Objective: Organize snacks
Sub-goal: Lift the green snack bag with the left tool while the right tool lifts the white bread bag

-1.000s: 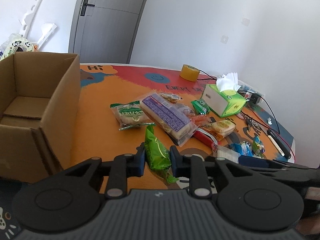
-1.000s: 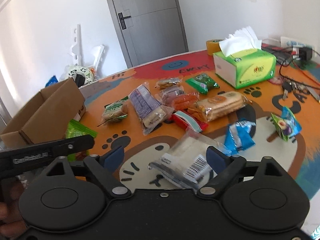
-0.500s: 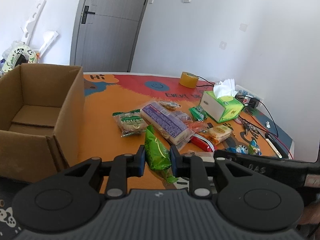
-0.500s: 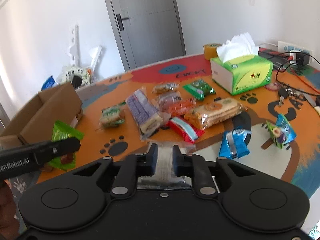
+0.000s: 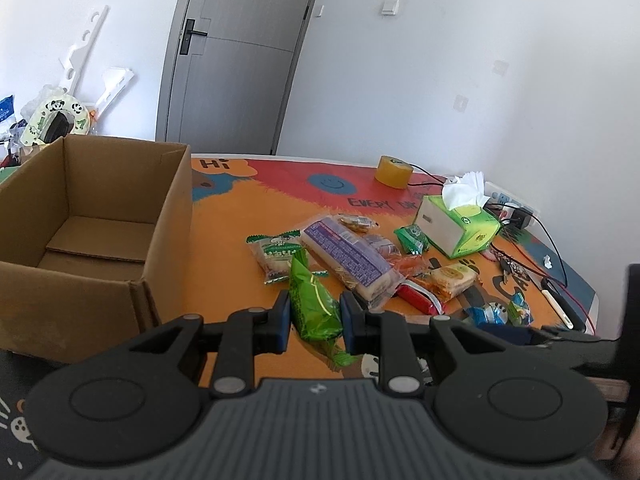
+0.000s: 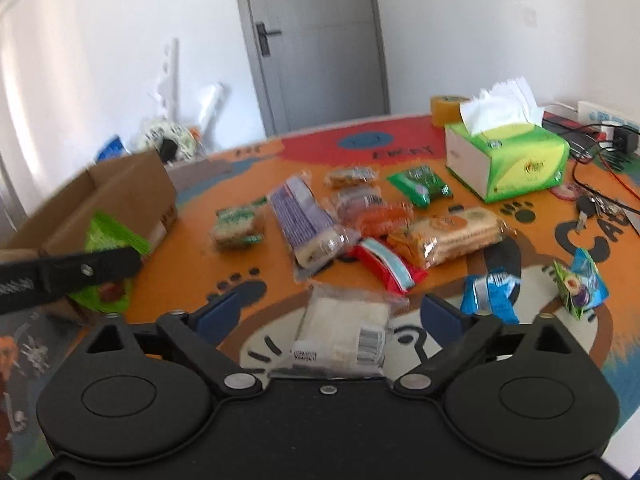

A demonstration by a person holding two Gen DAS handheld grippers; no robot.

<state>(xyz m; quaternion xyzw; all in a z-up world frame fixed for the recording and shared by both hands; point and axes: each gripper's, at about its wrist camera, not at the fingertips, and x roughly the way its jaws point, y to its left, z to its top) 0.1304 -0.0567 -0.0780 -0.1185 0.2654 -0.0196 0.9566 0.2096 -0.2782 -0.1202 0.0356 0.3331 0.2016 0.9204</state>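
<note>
- We see the left gripper (image 5: 313, 316) clamped on the green snack bag (image 5: 314, 304), beside the open cardboard box (image 5: 160, 216).
- The right gripper (image 6: 334, 312), jaws just reopened wide, straddles a clear-wrapped white packet (image 6: 344, 330); its label is blurred.
- Bare orange mat (image 5: 224, 248) separates box and snack pile.

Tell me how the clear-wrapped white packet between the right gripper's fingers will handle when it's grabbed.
The clear-wrapped packet probably feels soft and light. Its glossy film looks loose and crinkled, so it may slip or bunch under the pads. It lies flat, so rolling seems unlikely. The right gripper has just been opening; the packet lies between the jaws, unpressed.
</note>
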